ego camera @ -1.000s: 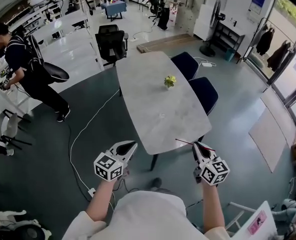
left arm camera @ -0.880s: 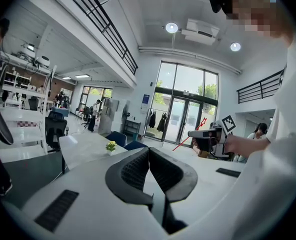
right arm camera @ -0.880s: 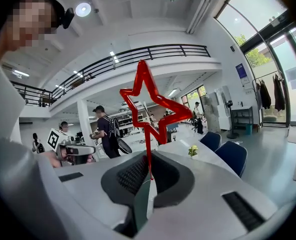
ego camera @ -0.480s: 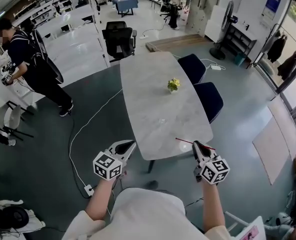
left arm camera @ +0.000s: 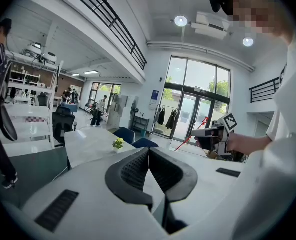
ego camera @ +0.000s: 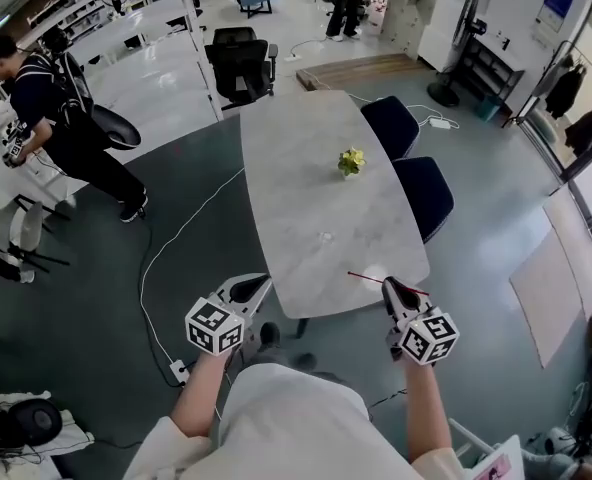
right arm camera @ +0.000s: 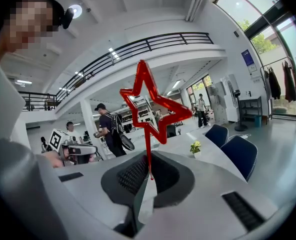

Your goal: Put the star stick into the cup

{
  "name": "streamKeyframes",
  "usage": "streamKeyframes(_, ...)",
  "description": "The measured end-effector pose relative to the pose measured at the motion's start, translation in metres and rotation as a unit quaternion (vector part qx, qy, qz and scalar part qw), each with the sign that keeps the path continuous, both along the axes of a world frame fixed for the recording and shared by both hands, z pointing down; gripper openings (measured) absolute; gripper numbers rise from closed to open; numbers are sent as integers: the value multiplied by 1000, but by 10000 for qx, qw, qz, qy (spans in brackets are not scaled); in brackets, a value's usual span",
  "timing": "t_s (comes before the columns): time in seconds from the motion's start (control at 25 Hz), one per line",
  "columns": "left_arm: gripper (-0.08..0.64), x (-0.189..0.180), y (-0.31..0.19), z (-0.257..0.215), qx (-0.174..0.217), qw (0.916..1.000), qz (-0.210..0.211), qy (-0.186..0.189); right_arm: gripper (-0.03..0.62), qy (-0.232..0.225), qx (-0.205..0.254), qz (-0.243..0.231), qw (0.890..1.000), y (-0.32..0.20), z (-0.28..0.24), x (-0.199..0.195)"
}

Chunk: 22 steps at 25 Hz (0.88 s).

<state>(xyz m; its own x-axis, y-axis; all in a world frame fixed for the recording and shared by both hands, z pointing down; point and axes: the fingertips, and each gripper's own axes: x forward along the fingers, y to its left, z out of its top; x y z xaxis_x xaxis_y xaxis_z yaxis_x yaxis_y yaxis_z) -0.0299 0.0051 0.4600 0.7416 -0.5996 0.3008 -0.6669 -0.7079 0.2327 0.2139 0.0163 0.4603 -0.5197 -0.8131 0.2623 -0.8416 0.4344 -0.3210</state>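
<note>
Red and thin, the star stick (right arm camera: pixel 148 139) stands pinched between the jaws of the right gripper (right arm camera: pixel 149 156). Its stem is clamped low and its open star outline rises toward 12 o'clock in the right gripper view. In the head view the same stick (ego camera: pixel 368 278) juts from the right gripper (ego camera: pixel 389 286) toward 10 o'clock and shows against the near end of the grey, stone-look worktop (ego camera: pixel 306 198).

The left gripper (ego camera: pixel 260 284) hangs near the worktop's 7 o'clock corner, over the dark floor (ego camera: pixel 96 298). Its jaws meet at the tips with nothing between them (the left gripper view looks straight along them).

A small yellow-green plant (ego camera: pixel 351 160) stands on the worktop's far half, at about 12 o'clock from the right gripper. Between the plant and the grippers sits a pale speck (ego camera: pixel 326 236), too small to tell what it is.

Two blue chairs (ego camera: pixel 426 193) stand along the worktop's 3 o'clock side, and a black office chair (ego camera: pixel 241 58) is beyond its 11 o'clock end. A person in dark clothes (ego camera: pixel 61 118) stands well apart at 10 o'clock. A white cable (ego camera: pixel 176 248) trails across the floor.
</note>
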Motion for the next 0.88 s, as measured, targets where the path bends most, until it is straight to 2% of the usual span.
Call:
streamKeyframes(0.44,21,-14,-86,17,-7,9992,376,-165,20,10,-239,342,9991,-64,21,-18)
streamKeyframes(0.88,21,-22,-190,62,-381,9950,917,-122,20,135,-595,714,9956,-156,61,-43)
